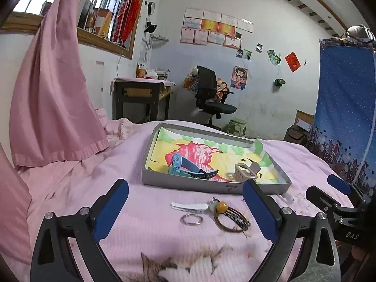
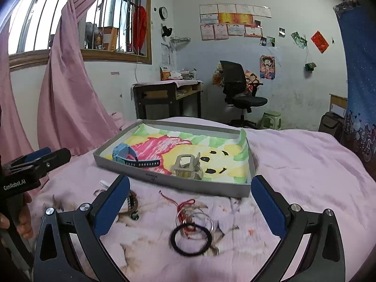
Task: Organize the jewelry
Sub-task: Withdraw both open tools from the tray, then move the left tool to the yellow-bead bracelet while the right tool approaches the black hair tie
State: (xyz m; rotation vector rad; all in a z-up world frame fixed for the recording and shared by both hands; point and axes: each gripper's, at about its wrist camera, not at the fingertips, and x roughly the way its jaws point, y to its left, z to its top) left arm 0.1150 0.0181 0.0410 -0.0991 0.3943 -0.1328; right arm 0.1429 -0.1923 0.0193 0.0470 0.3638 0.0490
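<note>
A grey tray (image 1: 188,184) (image 2: 164,178) with a colourful drawing inside lies on the pink bed. It holds a blue watch (image 1: 188,165) (image 2: 131,157) and a beige hair claw (image 1: 245,171) (image 2: 188,166). In the left wrist view, a white hair clip (image 1: 188,206), a silver ring (image 1: 191,219) and bracelets with an amber bead (image 1: 231,218) lie between the fingers of my open, empty left gripper (image 1: 185,209). In the right wrist view, a black hair band (image 2: 190,239), silver rings and a red cord (image 2: 188,208) lie in front of my open, empty right gripper (image 2: 190,202).
Pink curtains (image 1: 54,94) hang at the left beside the bed. A desk (image 1: 141,98), an office chair (image 1: 211,96) and a green stool (image 1: 237,127) stand beyond the bed. A blue cloth (image 1: 345,117) hangs at the right.
</note>
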